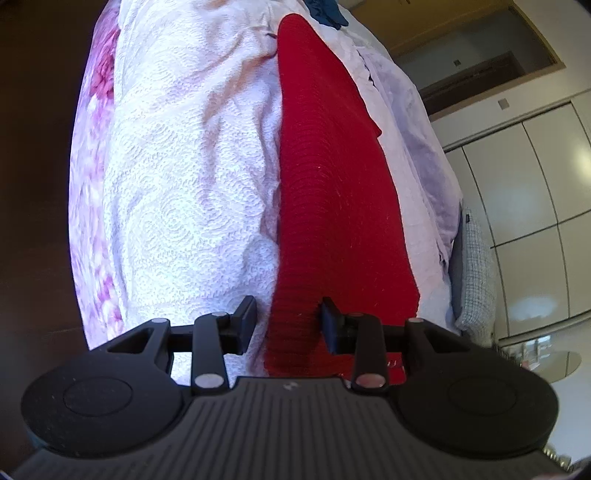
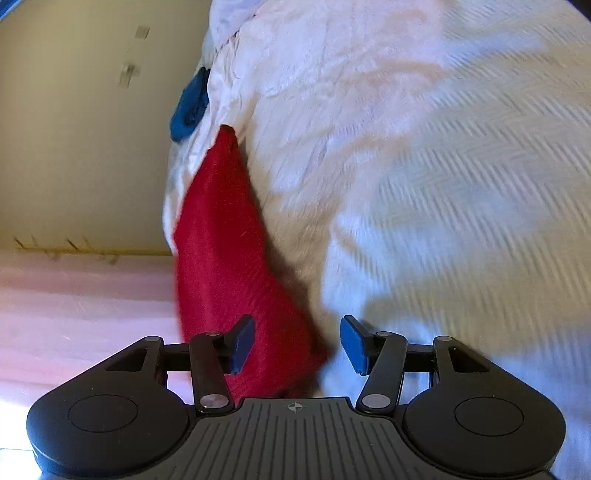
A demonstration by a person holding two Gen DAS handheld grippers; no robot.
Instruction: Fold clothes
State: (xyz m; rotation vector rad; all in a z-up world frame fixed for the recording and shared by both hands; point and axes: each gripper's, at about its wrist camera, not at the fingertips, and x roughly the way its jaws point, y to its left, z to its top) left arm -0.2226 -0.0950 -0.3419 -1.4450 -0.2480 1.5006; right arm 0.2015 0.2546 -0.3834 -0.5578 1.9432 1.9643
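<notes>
Between my left gripper's (image 1: 288, 321) spread jaws sits the near end of the red knit garment (image 1: 332, 184), not pinched. My right gripper (image 2: 297, 341) also stands spread, the red cloth's near corner between its jaws. The garment runs toward 12 o'clock over the white bedspread (image 1: 184, 166); a blue cloth (image 2: 190, 107) lies at 11. I judge a grasp or release at this hem; closing needs both corners squared.

Blue garment (image 1: 327, 13) cut off, bedspread (image 2: 461, 177) blurred
</notes>
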